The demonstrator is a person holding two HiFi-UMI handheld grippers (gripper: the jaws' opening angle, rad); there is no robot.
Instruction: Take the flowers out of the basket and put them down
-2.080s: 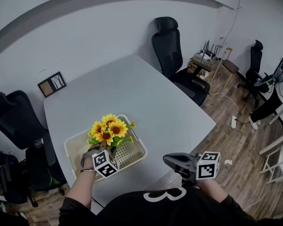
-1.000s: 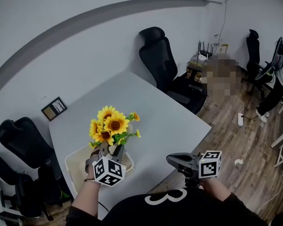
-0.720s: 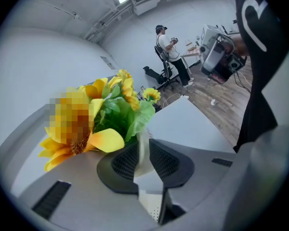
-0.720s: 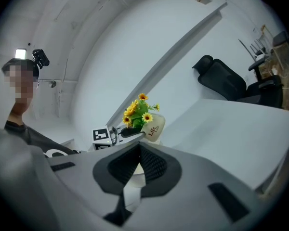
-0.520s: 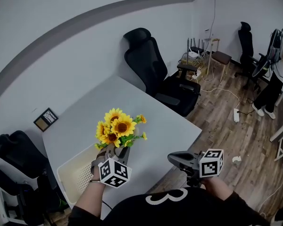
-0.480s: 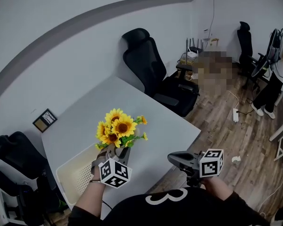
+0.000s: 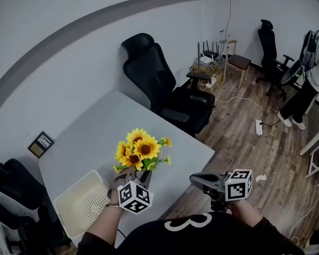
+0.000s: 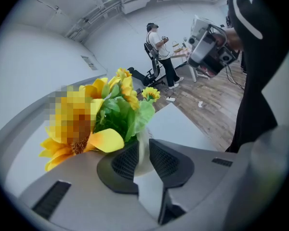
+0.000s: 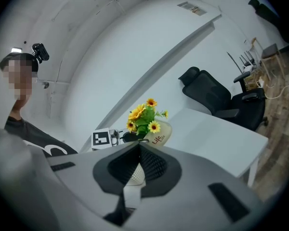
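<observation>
A bunch of yellow sunflowers with green leaves stands in a small cream pot. My left gripper is shut on the pot's rim and holds it upright above the grey table, just right of the cream perforated basket. In the left gripper view the pads clamp the white rim below the blooms. My right gripper hovers off the table's near edge, shut with nothing in it; its own view looks past the closed tips at the flowers.
A black office chair stands at the table's far side and another at the left. A small picture frame leans on the wall. Wooden floor, a side stand with cables and a person lie to the right.
The left gripper has lifted the flowers out of the basket and carried them to the right of it. The right gripper has stayed in place.
</observation>
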